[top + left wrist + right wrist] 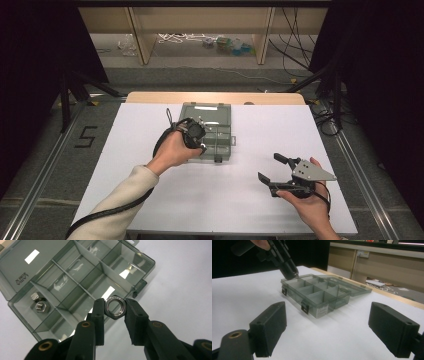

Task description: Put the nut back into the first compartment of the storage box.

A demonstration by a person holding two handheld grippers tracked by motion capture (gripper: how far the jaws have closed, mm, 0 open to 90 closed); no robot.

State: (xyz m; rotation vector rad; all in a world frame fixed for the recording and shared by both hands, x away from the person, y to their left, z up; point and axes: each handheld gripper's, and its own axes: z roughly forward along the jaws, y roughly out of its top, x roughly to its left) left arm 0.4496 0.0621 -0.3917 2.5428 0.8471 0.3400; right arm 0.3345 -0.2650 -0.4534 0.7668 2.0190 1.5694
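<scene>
A grey see-through compartment box (pixel 220 131) lies open on the white table, its lid (pixel 20 262) folded back. My left gripper (pixel 114 306) hangs over the box's near edge, shut on a steel hex nut (pixel 121 307) that stands on edge between the pads. Two more nuts (pixel 40 305) lie in a corner compartment. In the high view a hand holds the left gripper (pixel 197 142) over the box's left side. My right gripper (pixel 269 167) rests low at the table's right front, jaws wide open with nothing between them, pointing toward the box (pixel 317 293).
The box's other compartments (pixel 75 267) look bare. Two latches (pixel 305 308) hang on the box's front wall. White table surface (pixel 225 195) stretches in front of the box. The left gripper's cable (pixel 105 212) trails along the sleeve to the table's front edge.
</scene>
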